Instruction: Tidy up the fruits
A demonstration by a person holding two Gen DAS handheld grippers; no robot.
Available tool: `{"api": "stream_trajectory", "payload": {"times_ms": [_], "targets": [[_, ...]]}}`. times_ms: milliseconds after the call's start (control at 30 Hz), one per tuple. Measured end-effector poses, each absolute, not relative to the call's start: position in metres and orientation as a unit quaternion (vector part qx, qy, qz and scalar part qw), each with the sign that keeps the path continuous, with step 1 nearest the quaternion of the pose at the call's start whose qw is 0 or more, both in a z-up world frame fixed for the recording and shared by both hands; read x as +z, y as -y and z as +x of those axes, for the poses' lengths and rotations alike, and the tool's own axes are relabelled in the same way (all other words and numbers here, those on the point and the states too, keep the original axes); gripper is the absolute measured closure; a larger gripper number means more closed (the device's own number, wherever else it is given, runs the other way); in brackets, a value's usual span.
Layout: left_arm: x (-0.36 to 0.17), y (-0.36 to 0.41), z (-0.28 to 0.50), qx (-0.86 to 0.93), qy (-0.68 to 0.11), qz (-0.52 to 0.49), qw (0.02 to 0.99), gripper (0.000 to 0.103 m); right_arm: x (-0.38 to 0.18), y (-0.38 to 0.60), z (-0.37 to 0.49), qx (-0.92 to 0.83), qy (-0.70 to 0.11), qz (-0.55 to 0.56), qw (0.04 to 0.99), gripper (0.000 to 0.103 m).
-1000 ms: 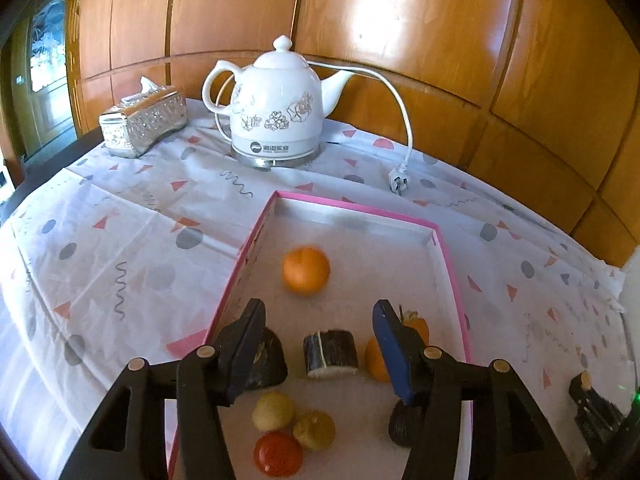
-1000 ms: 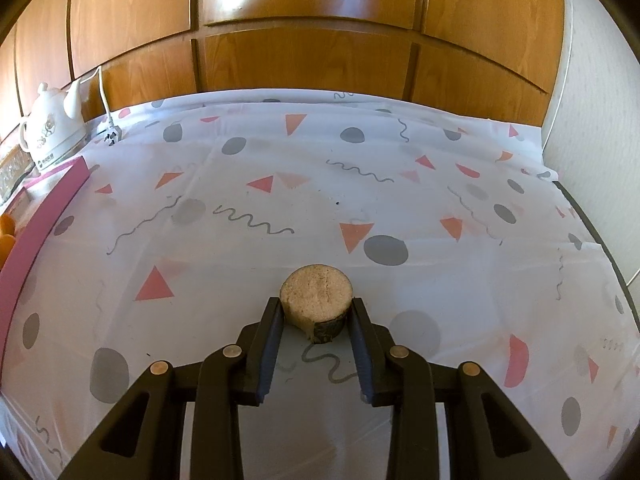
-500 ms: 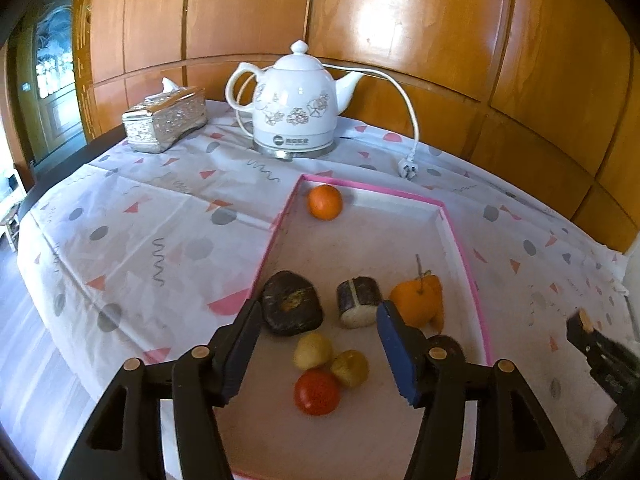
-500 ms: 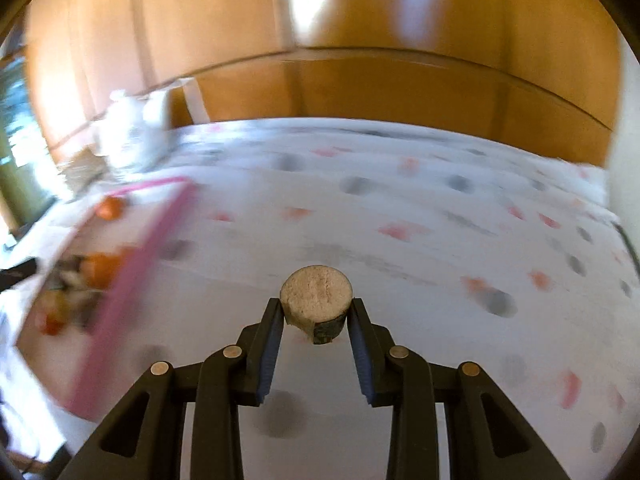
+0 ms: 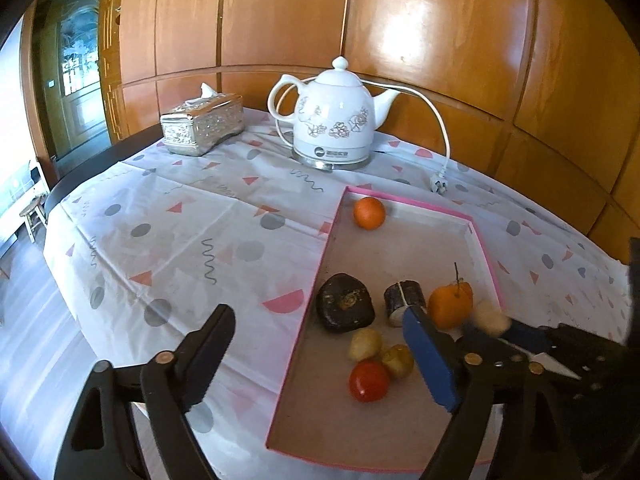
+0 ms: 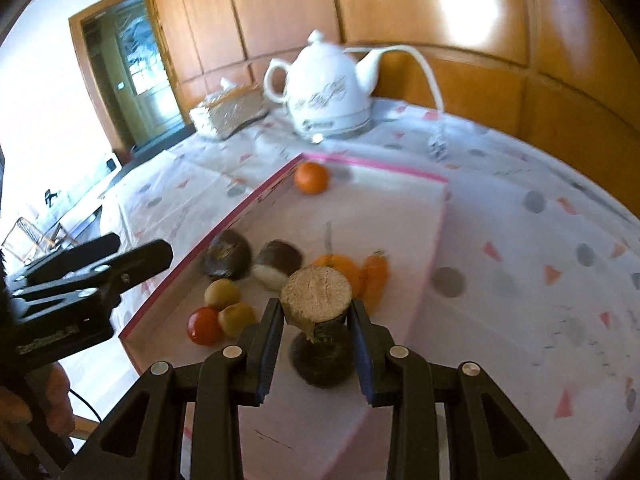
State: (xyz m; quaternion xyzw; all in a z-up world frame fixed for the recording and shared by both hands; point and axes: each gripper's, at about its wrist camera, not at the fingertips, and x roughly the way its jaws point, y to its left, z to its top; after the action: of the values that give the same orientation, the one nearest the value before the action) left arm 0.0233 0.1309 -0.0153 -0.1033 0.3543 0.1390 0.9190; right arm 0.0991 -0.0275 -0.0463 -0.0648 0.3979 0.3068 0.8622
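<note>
A pink-rimmed tray (image 5: 335, 220) (image 6: 256, 202) holds an orange (image 5: 369, 212) (image 6: 311, 177) at its far corner. Nearer lie a dark lump (image 5: 345, 307), a dark cut piece (image 5: 405, 297), an orange fruit with a stem (image 5: 450, 305), two yellow fruits (image 5: 365, 344) and a red tomato (image 5: 368, 380) (image 6: 204, 325). My right gripper (image 6: 316, 330) is shut on a cut cylinder piece with a tan face (image 6: 316, 298), held over the tray's near part above another dark lump (image 6: 322, 362). My left gripper (image 5: 320, 356) is open and empty over the tray's left edge.
A white electric kettle (image 5: 332, 124) (image 6: 328, 92) with a cord and plug (image 5: 438, 186) stands behind the tray. A silver tissue box (image 5: 202, 128) sits at the back left. The patterned tablecloth (image 5: 180, 232) covers the table, whose left edge drops to the floor.
My right gripper has swung left with the cylinder piece, from bare cloth to over the tray. My left gripper has pulled back and shifted left, off the tray's middle.
</note>
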Motion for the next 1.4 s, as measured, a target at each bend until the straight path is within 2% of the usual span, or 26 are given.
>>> {"api": "stream_trajectory", "payload": {"times_ms": [133, 200, 567, 1400], "targets": [[-0.014, -0.131, 0.021, 0.143, -0.353, -0.106, 0.919, 0.011, -0.051, 0.017, 0.095, 0.305, -0.397, -0.068, 0.863, 0.059], [-0.013, -0.13, 0.02, 0.145, -0.351, -0.106, 0.919, 0.003, -0.05, 0.019, 0.092, 0.301, -0.395, -0.06, 0.866, 0.055], [0.0, -0.122, 0.009, 0.149, -0.322, -0.101, 0.929, 0.0, -0.027, 0.044, 0.068, 0.218, -0.349, -0.042, 0.911, 0.055], [0.014, -0.108, -0.006, 0.171, -0.291, -0.094, 0.937, 0.0, -0.026, 0.053, 0.053, 0.195, -0.341, -0.03, 0.919, 0.055]]}}
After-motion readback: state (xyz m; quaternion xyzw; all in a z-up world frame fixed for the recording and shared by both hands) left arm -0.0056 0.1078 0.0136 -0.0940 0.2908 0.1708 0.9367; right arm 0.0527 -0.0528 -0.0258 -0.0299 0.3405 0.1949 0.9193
